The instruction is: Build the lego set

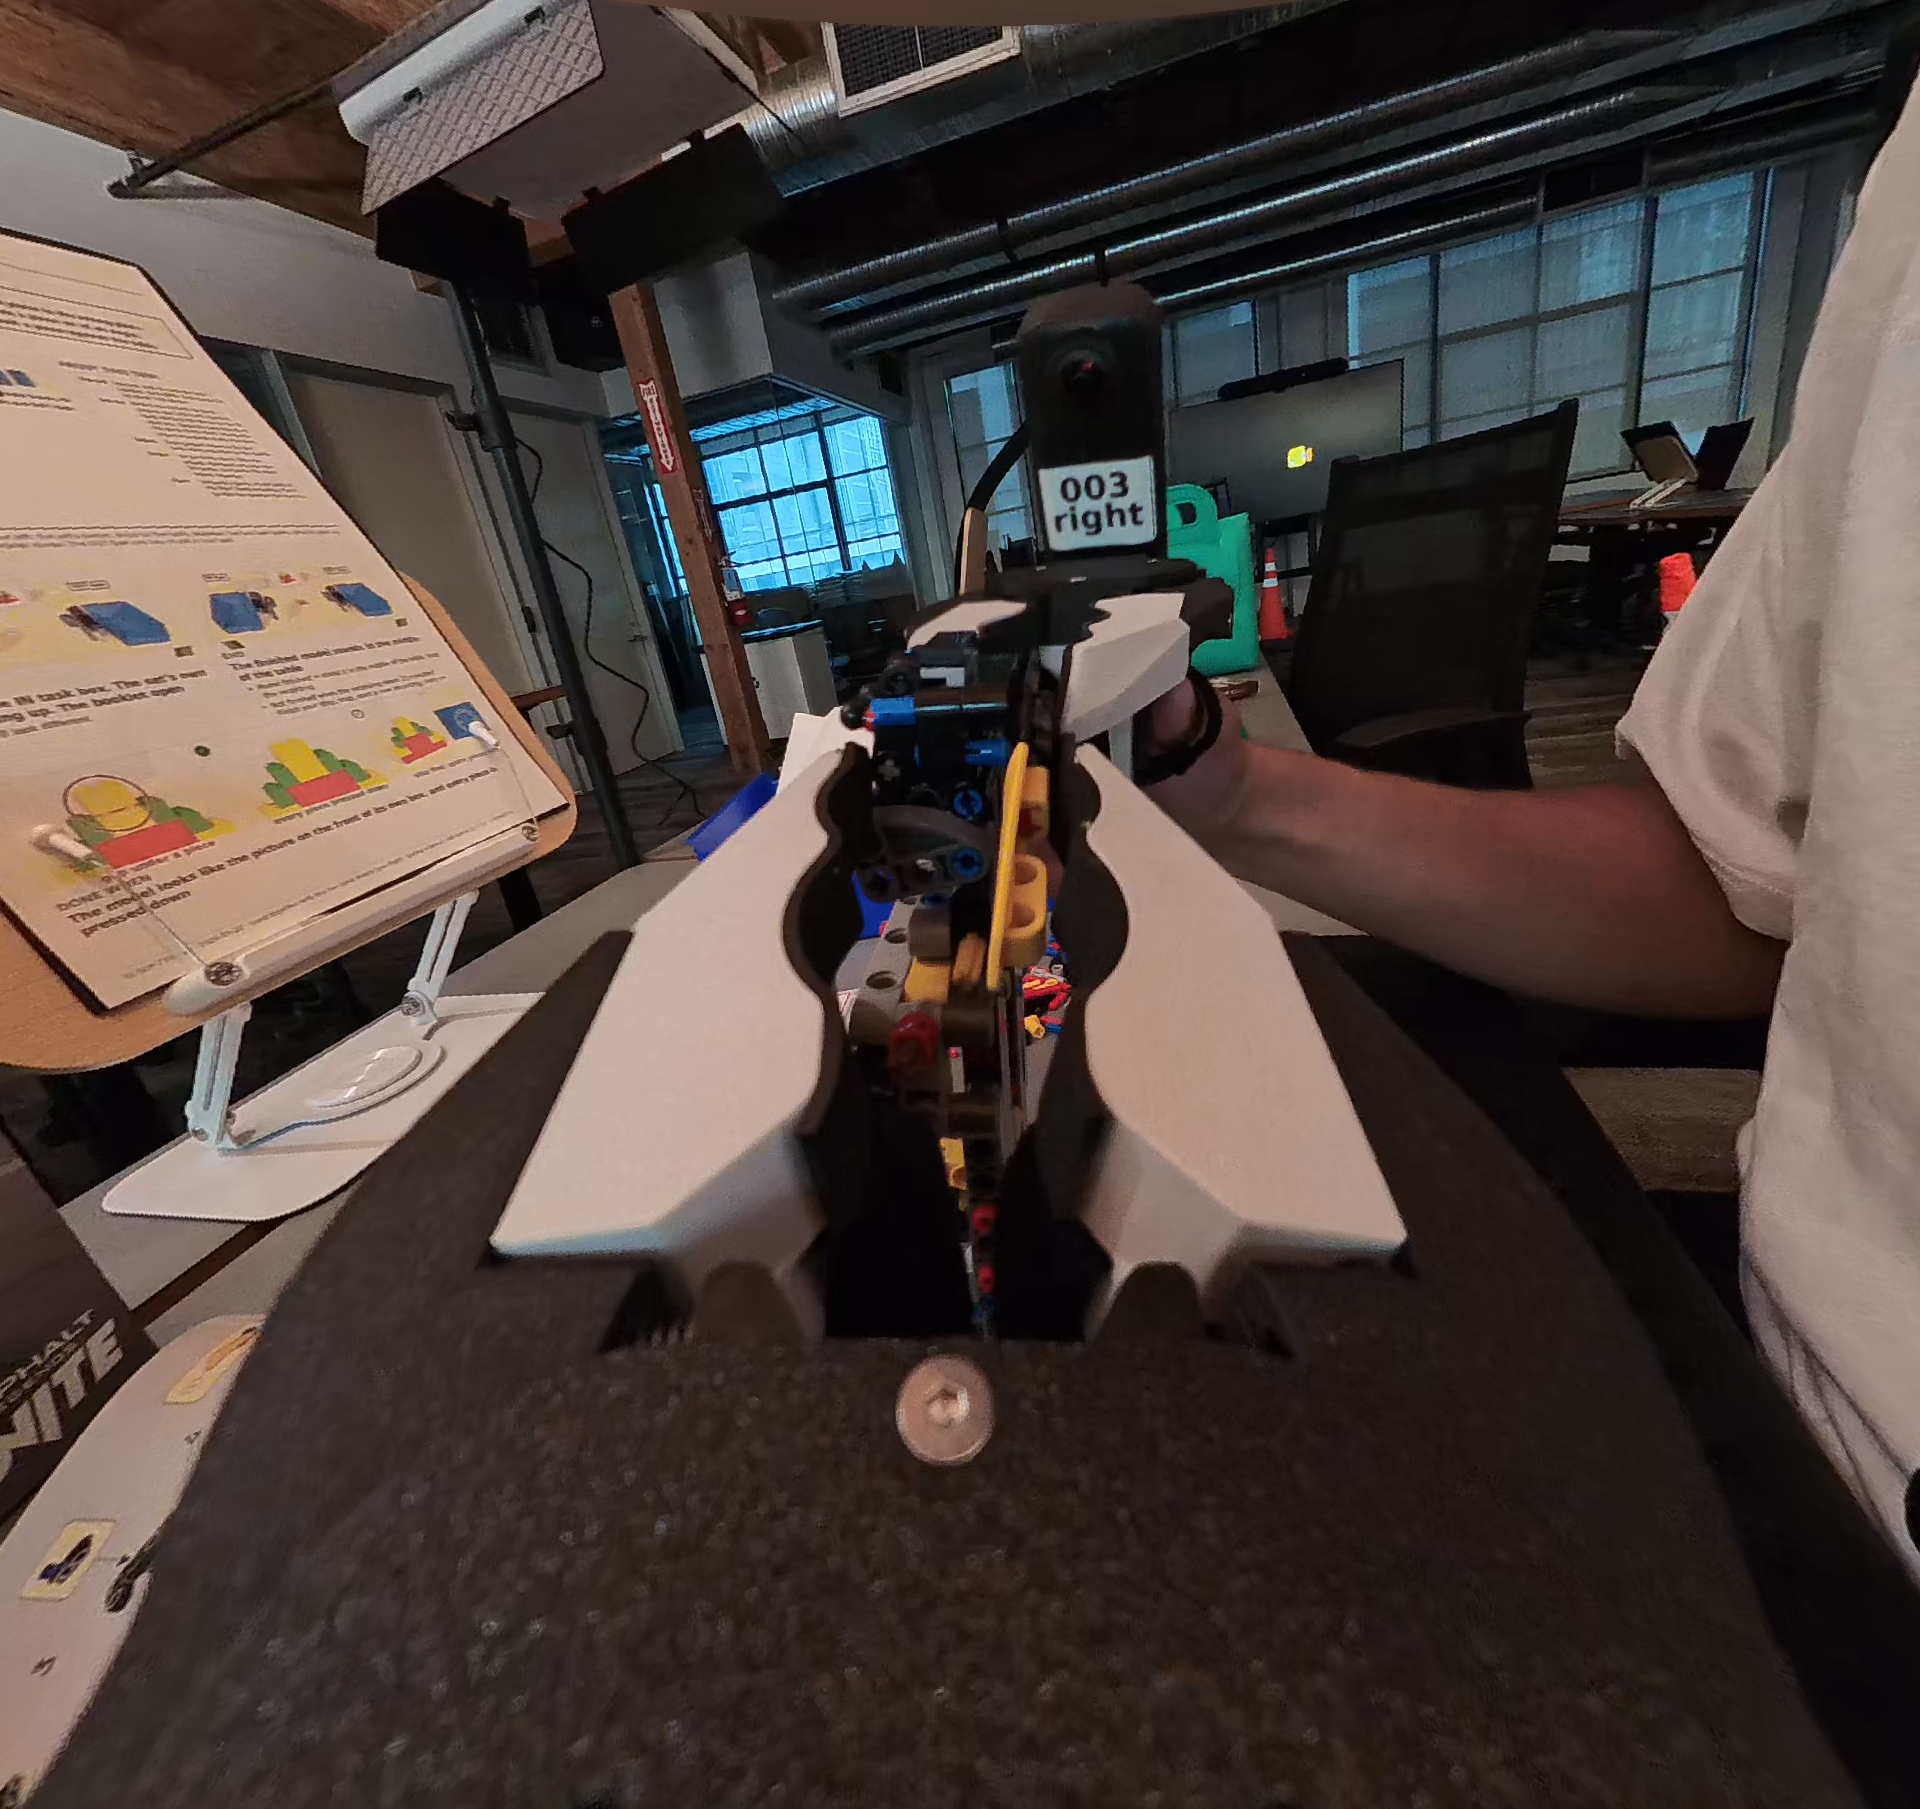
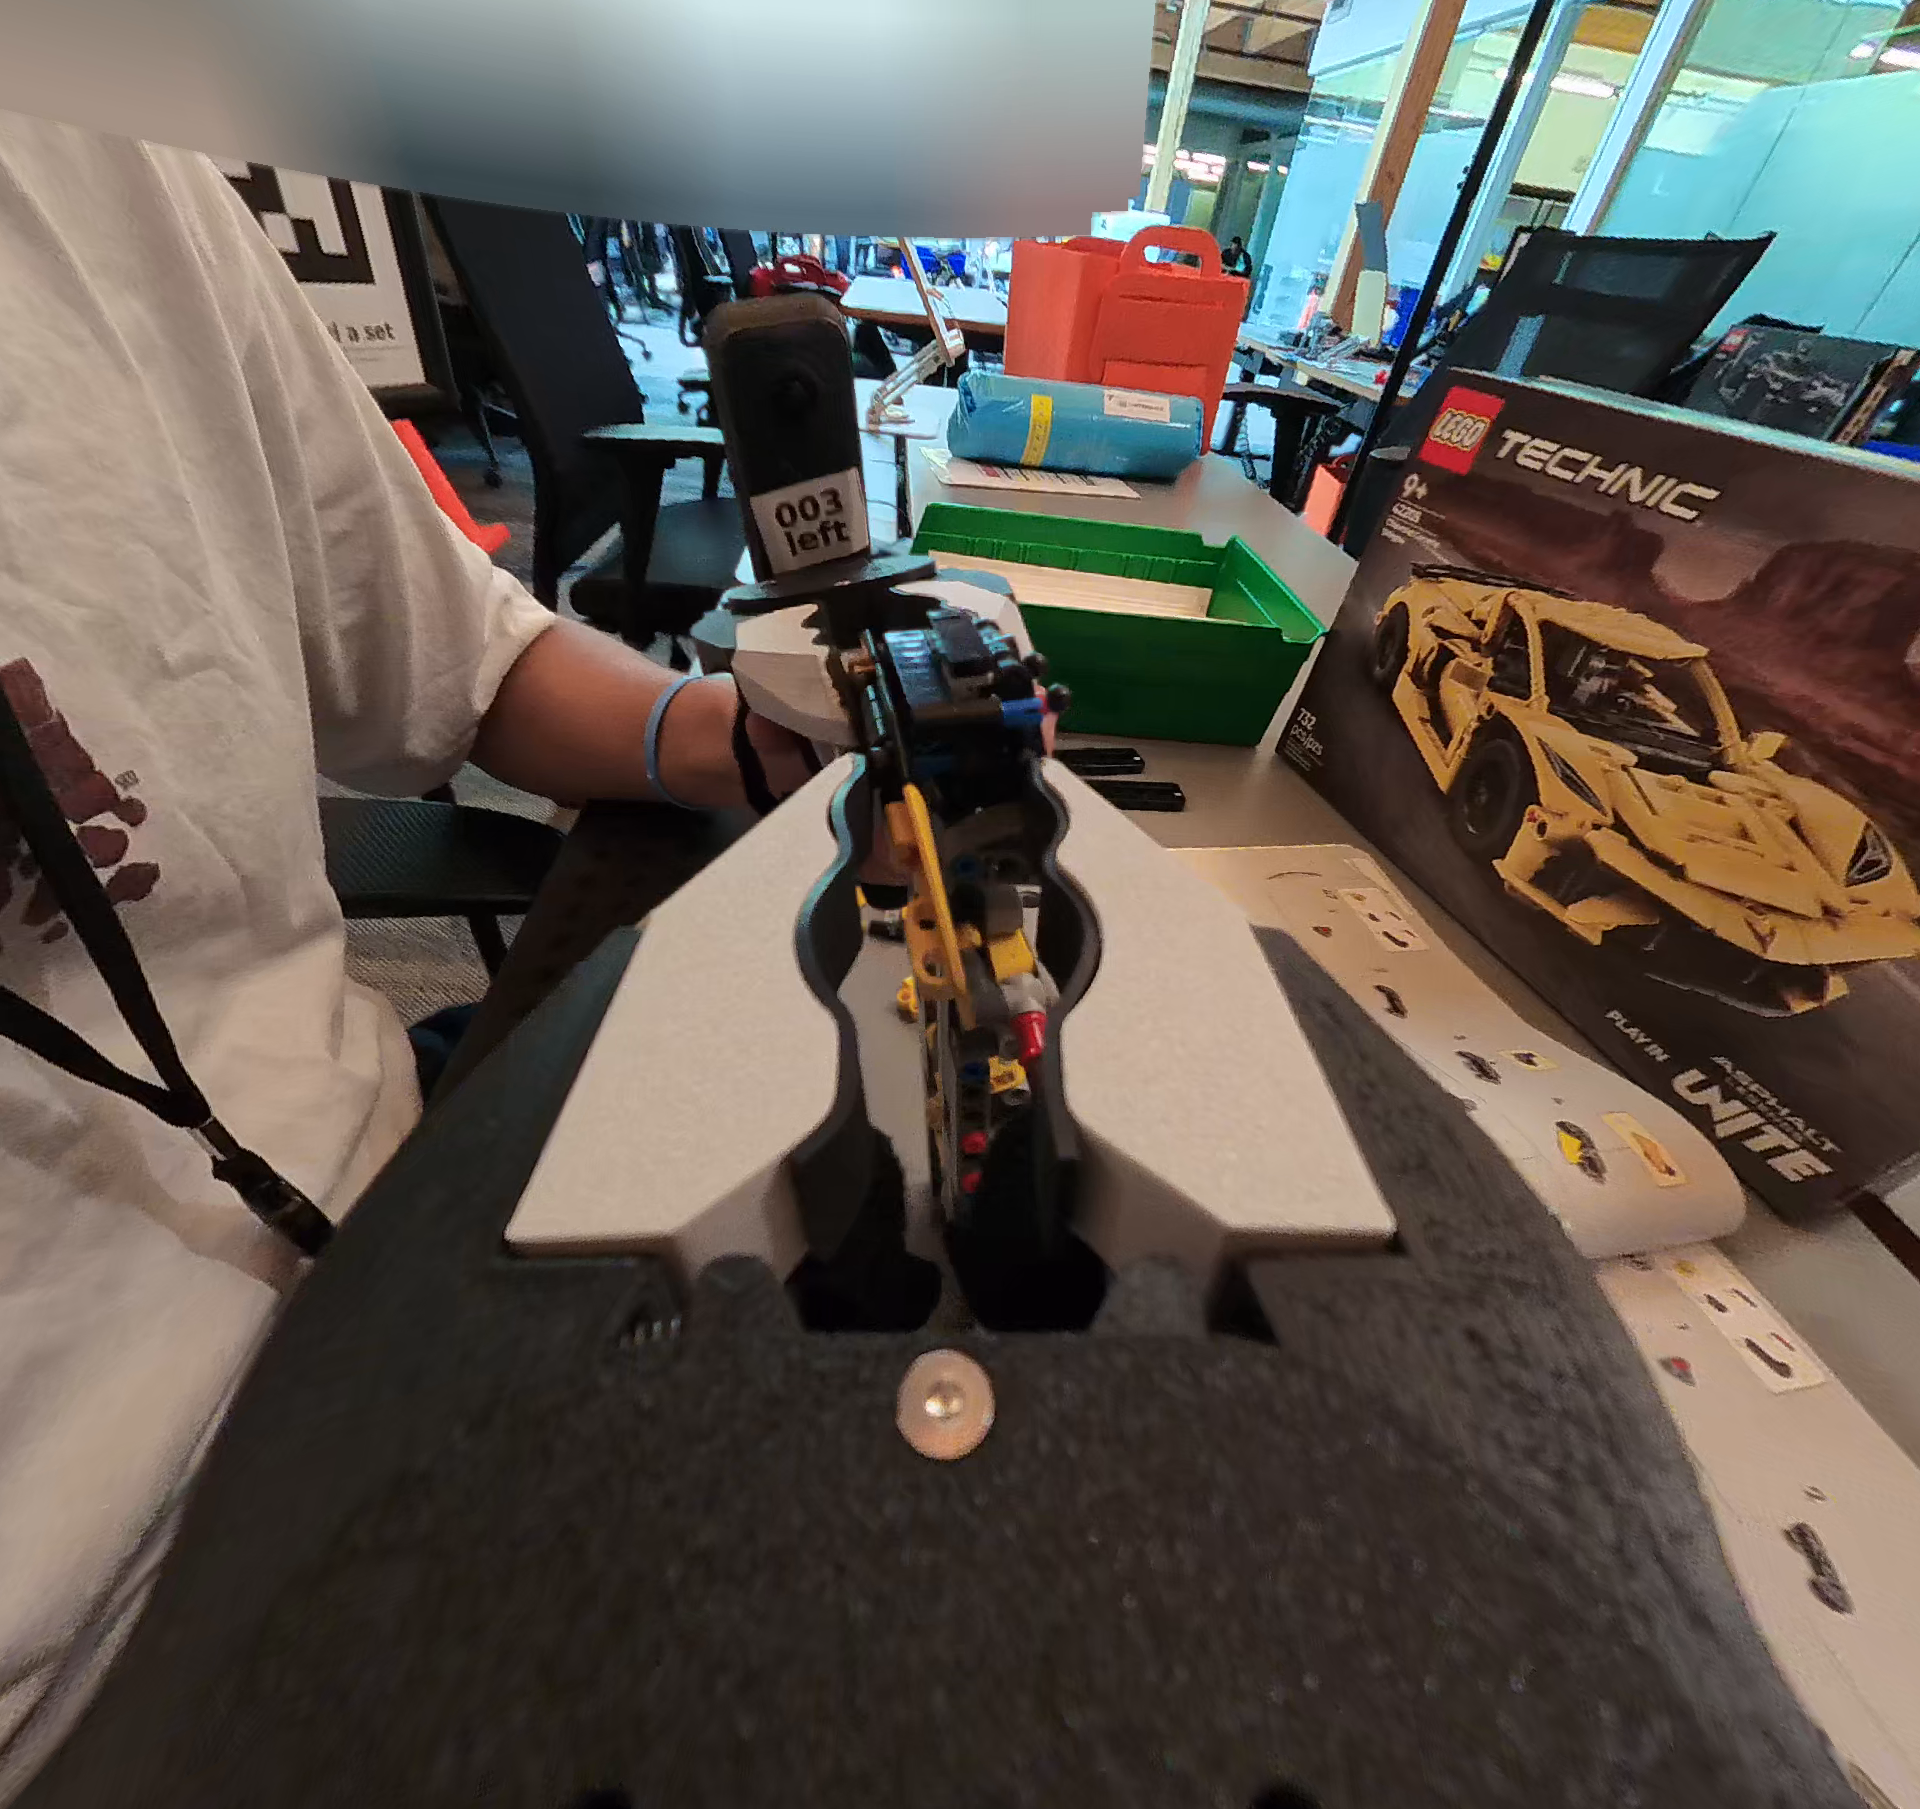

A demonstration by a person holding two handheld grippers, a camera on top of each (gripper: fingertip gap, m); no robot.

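Two grippers face each other | left gripper (image 1: 961, 803) and right gripper (image 2: 951, 814) both clamped on lego assembly (image 1: 951, 845), lifted above table (image 2: 1226, 824) | step: mid-build, bracing | next: likely pressing parts home squarely.

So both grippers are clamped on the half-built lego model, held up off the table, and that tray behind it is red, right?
Not quite: the tray is green, as the right wrist view shows. The rest holds: the left gripper and right gripper both clamp the lego model, held up.

I am getting even indoor light, with windows (image 1: 800, 502) glowing blue behind; wide-angle lenses are bending the edges, and the instruction sheet (image 1: 197, 616) is blurring slightly.
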